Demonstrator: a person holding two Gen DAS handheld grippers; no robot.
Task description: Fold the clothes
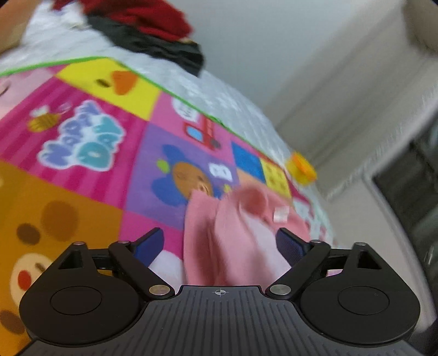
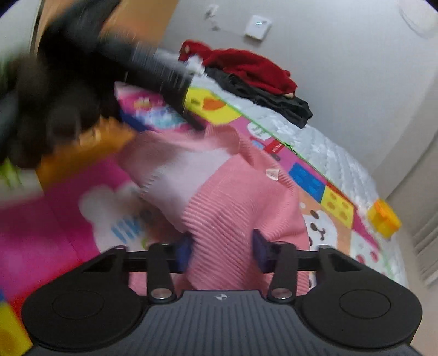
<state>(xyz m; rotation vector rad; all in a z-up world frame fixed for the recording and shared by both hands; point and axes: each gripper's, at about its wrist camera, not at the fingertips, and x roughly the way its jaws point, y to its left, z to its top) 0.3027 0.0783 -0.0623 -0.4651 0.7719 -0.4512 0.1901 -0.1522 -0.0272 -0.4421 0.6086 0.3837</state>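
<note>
We judge folding barely begun: the pink ribbed knit garment lies bunched on the colourful cartoon play mat. The right gripper pinches its fabric; the left gripper stands wide open around another fold, not pressing. A red and black clothes pile at the mat's far edge waits unfolded.

A ribbed pink sweater lies on a patchwork cartoon mat of pink, yellow, purple, orange and blue squares, with red and black clothes and a yellow-orange block on white quilting.

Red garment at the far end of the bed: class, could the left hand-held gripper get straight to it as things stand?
Probably yes. The left hand-held gripper stands open over the pink garment, gripping nothing. Only flat mat lies between it and the red garment, though it sits far off.
</note>
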